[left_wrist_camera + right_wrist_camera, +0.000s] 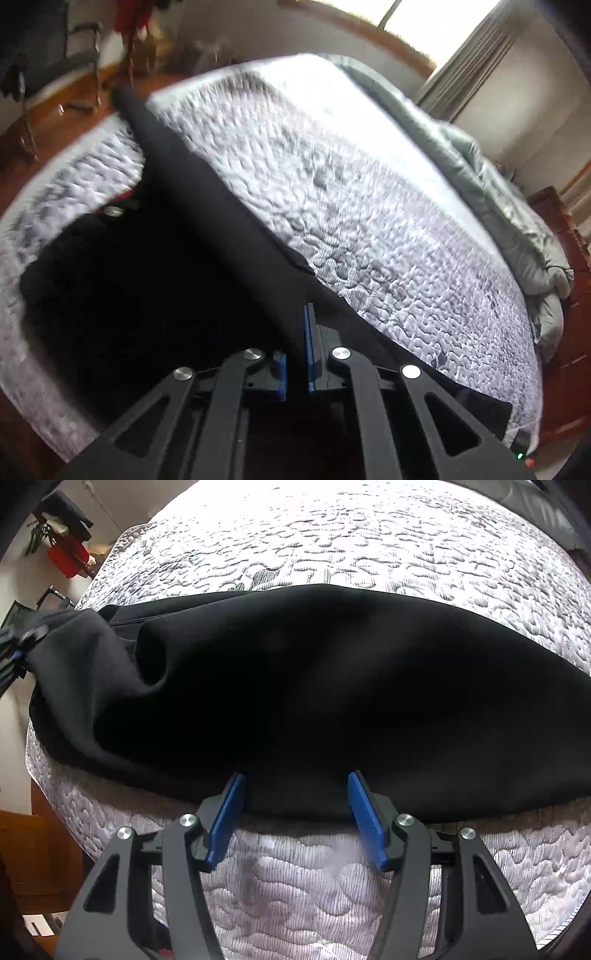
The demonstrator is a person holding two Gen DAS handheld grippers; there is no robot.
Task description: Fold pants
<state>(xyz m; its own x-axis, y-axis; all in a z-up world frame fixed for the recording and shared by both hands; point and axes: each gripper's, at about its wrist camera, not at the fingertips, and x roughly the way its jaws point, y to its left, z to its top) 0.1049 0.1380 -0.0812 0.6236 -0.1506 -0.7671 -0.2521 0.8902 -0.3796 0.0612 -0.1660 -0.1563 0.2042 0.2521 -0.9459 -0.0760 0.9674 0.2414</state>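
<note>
A: Where are things?
B: The quilted bed (369,546) carries the black pants (295,686) — one end lifted at nine o'clock by the left gripper (295,354), pinched tight.
A: The right gripper (295,819)?
B: Spread wide, empty — at their near edge.

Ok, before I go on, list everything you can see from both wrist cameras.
pants: one, black, lying across the near part of the mattress
mattress: one, white-grey quilted, under the pants
duvet: one, grey, bunched along the far edge of the mattress
curtain: one, beige, by the window
chair: one, dark, on the wooden floor
left gripper: blue pads, shut on the pants
right gripper: blue pads, open at the near edge of the pants
</note>
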